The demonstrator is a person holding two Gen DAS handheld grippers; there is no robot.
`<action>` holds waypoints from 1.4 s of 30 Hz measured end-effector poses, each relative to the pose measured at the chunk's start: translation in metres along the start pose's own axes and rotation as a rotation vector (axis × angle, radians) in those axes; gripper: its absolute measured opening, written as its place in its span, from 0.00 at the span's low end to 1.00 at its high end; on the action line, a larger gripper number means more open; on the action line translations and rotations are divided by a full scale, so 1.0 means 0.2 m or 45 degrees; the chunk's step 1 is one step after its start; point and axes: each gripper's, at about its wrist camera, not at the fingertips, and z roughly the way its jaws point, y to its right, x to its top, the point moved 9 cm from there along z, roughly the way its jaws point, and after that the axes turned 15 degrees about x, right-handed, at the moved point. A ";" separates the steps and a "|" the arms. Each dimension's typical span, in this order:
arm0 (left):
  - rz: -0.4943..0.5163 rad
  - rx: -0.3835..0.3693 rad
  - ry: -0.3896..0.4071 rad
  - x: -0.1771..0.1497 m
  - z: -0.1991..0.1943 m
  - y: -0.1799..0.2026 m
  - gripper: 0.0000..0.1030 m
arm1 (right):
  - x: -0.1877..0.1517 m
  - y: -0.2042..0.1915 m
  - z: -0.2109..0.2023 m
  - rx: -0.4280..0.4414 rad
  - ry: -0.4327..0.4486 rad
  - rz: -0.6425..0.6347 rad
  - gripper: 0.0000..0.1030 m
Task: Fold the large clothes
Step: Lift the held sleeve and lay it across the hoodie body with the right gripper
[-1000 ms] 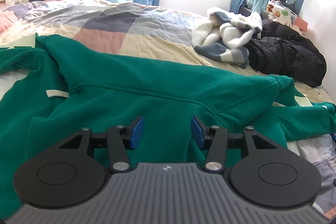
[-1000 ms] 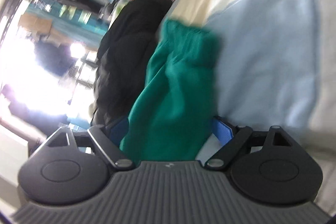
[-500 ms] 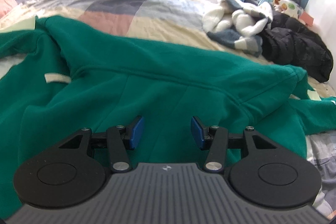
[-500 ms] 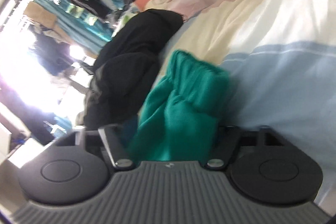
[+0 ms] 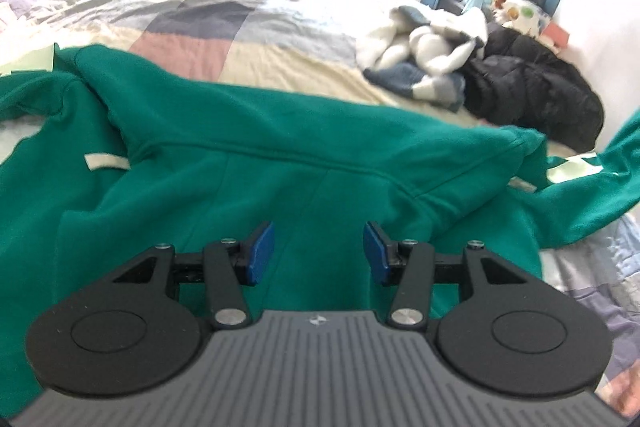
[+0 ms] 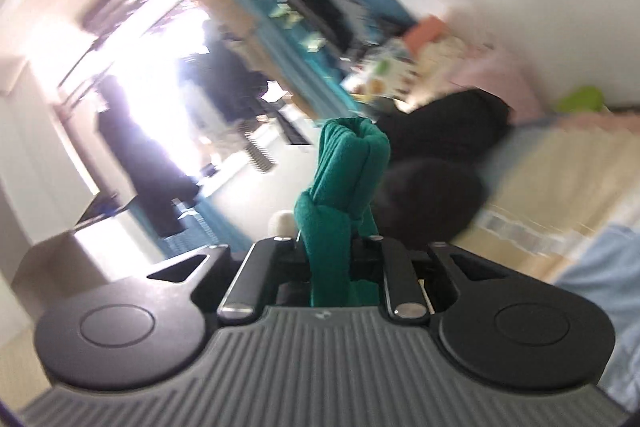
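while spread across bed (image 5: 280, 27): green hoodie (image 5: 280, 163), soft, limp, bulky; best taken at cuffs or hem. right hand-held gripper (image 6: 330, 255) closing on bunched sleeve cuff (image 6: 352, 155). left hand-held gripper (image 5: 319, 249) half-wide, empty, above body.

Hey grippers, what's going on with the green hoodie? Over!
Right gripper closing on a bunched green sleeve. Left gripper open, empty, over the hoodie spread on the bed. Black jacket and white pile beyond, apart from it.
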 end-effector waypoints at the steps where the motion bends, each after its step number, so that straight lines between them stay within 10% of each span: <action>1: 0.001 0.008 0.009 0.01 -0.02 -0.02 0.54 | 0.02 -0.11 0.00 0.031 -0.010 -0.035 0.16; 10: -0.178 -0.038 0.070 0.08 -0.19 -0.29 0.54 | -0.08 -1.05 0.11 0.317 -0.132 -0.305 0.16; 20: -0.242 -0.076 0.126 0.13 -0.32 -0.48 0.54 | -0.59 -1.68 0.11 0.536 -0.343 -0.413 0.16; 33: -0.387 -0.022 0.219 0.23 -0.40 -0.88 0.54 | -1.68 -1.94 0.01 0.688 -0.784 -0.456 0.16; 42: -0.445 -0.062 0.218 0.24 -0.39 -1.00 0.54 | -2.13 -1.91 -0.09 0.694 -1.047 -0.519 0.16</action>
